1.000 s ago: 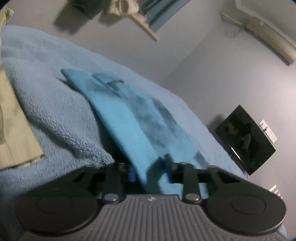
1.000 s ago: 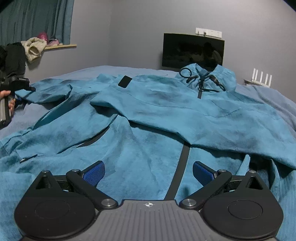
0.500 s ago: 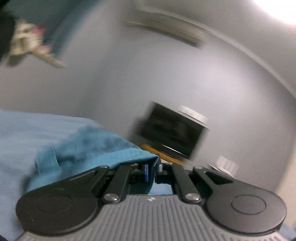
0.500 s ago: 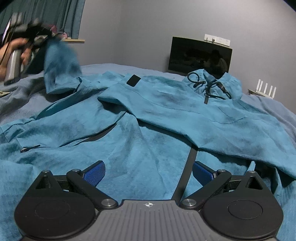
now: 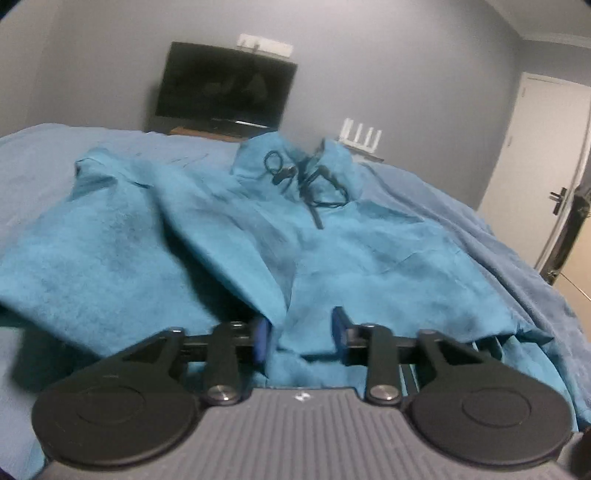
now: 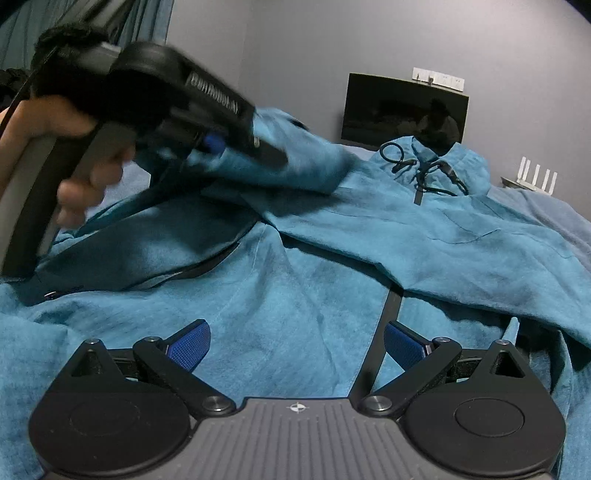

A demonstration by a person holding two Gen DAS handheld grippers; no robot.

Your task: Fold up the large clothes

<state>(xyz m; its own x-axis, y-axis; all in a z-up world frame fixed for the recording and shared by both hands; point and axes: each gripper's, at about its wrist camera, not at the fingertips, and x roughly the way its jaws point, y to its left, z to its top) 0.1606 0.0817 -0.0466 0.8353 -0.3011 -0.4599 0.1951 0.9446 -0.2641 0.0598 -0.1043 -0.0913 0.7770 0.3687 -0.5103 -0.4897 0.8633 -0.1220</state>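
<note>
A large teal jacket (image 6: 295,295) lies spread on the bed, with its collar and black drawcords (image 6: 421,173) at the far end. It also fills the left wrist view (image 5: 332,251). My left gripper (image 5: 301,339) has its jaws partly apart, with the sleeve's fabric (image 5: 236,258) lying between and over them above the jacket body. In the right wrist view the left gripper (image 6: 218,144) and the hand holding it sit over the jacket's left side, with the sleeve (image 6: 295,162) draped at its tip. My right gripper (image 6: 293,345) is open and empty, low over the jacket's front near the black zipper (image 6: 388,314).
A blue blanket (image 5: 480,229) covers the bed under the jacket. A black TV (image 5: 225,92) and a white router (image 5: 360,134) stand at the far wall. A white door (image 5: 546,155) is at the right. Dark curtains (image 6: 147,22) hang at upper left.
My left gripper has swung the sleeve from the bed's left side across onto the jacket body, and its jaws have opened. My right gripper has stayed open in place.
</note>
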